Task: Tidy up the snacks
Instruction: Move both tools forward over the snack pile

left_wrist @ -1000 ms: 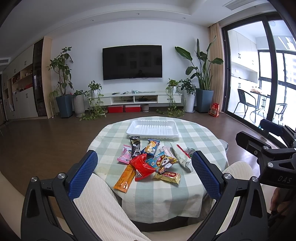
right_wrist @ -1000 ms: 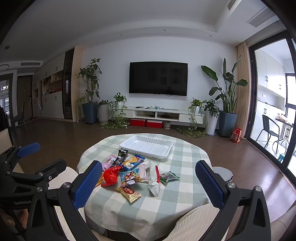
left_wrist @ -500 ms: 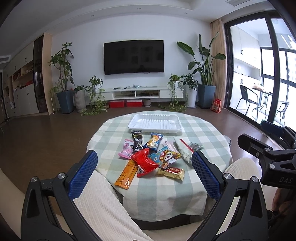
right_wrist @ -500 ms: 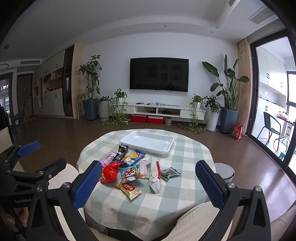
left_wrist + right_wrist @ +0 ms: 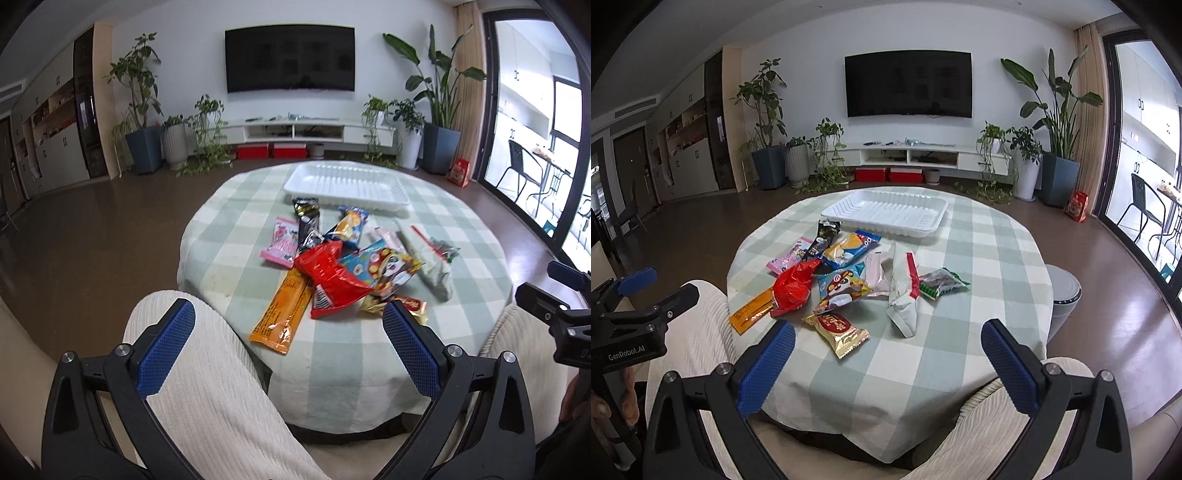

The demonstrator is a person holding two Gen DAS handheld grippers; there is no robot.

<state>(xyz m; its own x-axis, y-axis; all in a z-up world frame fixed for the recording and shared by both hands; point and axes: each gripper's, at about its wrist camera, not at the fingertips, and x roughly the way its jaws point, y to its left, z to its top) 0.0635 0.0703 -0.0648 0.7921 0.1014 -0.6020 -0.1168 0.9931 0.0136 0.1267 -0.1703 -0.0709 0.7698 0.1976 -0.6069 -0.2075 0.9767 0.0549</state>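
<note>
Left gripper (image 5: 288, 332) and right gripper (image 5: 886, 354), both spread and holding nothing, have dropped closer to the snack pile (image 5: 340, 266). Orange packet (image 5: 286, 308) lies at 12 o'clock; white tray (image 5: 295, 181) beyond, seemingly unfilled. First pick looks imminent.

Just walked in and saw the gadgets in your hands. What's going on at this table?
A seated person holds a left gripper and a right gripper, both open and empty, above their lap at the near edge of the table. A pile of snack packets lies loose on the checked cloth. The white tray behind them is empty, so sorting has not started.
</note>
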